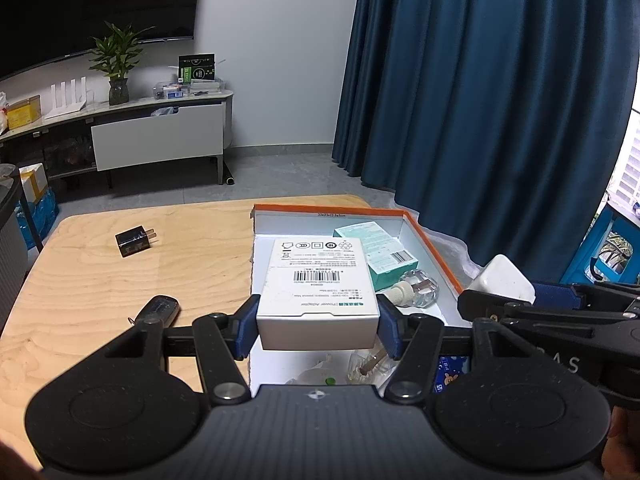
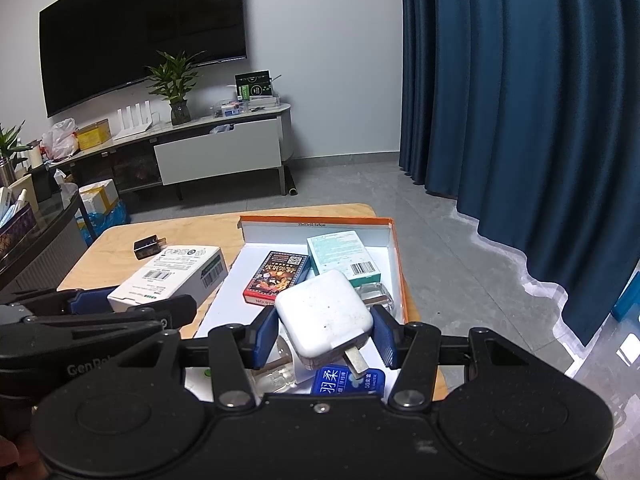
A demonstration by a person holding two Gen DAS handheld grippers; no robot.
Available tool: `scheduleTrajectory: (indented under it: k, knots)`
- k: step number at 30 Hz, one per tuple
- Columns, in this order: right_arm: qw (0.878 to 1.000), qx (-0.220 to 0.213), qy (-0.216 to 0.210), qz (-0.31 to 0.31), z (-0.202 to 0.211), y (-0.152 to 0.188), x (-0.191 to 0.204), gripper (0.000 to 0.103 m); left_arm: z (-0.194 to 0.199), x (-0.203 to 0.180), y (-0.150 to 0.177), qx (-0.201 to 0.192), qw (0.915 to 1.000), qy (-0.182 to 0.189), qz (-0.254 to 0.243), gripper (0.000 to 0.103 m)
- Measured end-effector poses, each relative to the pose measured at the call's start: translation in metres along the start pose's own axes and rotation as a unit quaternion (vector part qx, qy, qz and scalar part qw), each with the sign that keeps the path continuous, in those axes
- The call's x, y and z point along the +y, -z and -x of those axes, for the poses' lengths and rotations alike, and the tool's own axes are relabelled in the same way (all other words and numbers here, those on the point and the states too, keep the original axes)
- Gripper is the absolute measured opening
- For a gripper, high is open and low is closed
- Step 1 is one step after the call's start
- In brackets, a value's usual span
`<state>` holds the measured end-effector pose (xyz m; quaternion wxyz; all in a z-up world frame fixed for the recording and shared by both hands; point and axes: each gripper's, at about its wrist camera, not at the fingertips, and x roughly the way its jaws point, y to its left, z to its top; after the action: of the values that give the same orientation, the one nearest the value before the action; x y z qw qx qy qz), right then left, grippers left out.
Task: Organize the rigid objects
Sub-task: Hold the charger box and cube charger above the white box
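Note:
My left gripper [image 1: 318, 330] is shut on a white power-adapter box [image 1: 318, 284] and holds it above the left part of an orange-rimmed white tray [image 1: 434, 246]. The same box shows in the right wrist view [image 2: 172, 276]. My right gripper [image 2: 326, 338] is shut on a white charger [image 2: 326, 320], prongs toward the camera, over the tray [image 2: 394, 264]. In the tray lie a teal box [image 2: 344, 256], a red and black box [image 2: 278, 276], a clear glass bottle [image 1: 416, 290] and a blue pack [image 2: 348, 380]. A black plug [image 1: 134, 240] and a dark key fob [image 1: 158, 310] lie on the wooden table [image 1: 100, 280].
A TV stand [image 2: 216, 148] with a plant, boxes and a router stands by the far wall under a TV. Blue curtains [image 2: 520, 100] hang to the right. A dark cabinet [image 2: 36, 236] with clutter is at the left.

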<state>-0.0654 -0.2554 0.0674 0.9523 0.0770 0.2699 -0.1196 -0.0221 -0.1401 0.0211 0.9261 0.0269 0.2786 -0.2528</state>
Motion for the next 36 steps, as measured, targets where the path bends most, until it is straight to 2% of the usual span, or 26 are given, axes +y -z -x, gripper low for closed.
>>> scheduleTrajectory:
  k: [19, 36]
  knots:
    - [1.0, 0.005, -0.004, -0.013, -0.013, 0.005, -0.002, 0.062, -0.011, 0.001, 0.007, 0.015, 0.9999, 0.001, 0.001, 0.059]
    - [1.0, 0.004, -0.009, -0.014, -0.007, 0.007, -0.002, 0.062, -0.006, -0.004, 0.007, 0.01, 1.0, 0.001, 0.0, 0.059]
